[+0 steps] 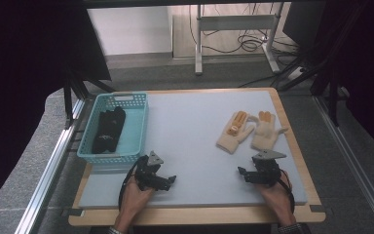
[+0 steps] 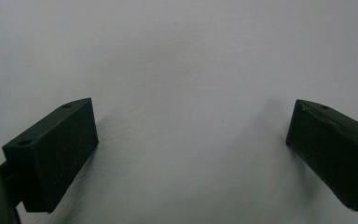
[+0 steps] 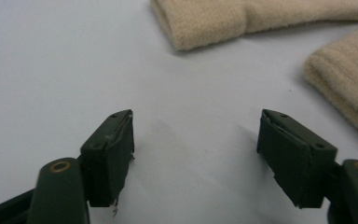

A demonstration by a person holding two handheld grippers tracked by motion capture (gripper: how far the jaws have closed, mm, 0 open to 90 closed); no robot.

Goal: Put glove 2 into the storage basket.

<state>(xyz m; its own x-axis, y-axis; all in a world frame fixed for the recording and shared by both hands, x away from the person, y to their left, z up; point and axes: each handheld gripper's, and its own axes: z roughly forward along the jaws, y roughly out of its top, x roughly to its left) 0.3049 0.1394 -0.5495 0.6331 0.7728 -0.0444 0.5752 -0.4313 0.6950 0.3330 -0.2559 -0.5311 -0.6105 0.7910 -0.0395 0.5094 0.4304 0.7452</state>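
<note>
Table (image 1: 195, 146): pale grey top with a wooden edge.

Gloves: two cream knitted gloves with orange fingertips, lying flat side by side on the right half of the table, cuffs toward the person. Left glove (image 1: 234, 130); right glove (image 1: 266, 130). Their cuffs show at the upper edge of the right gripper view.

Right gripper (image 3: 196, 140): on the table just short of the glove cuffs, jaws wide apart, nothing between them, only bare table.

Left gripper (image 2: 191, 135): low over the table near the basket's front corner, jaws spread wide, holding nothing.

Basket (image 1: 139, 122): light blue plastic, at the table's left edge, with a dark folded cloth item (image 1: 108, 129) inside.
</note>
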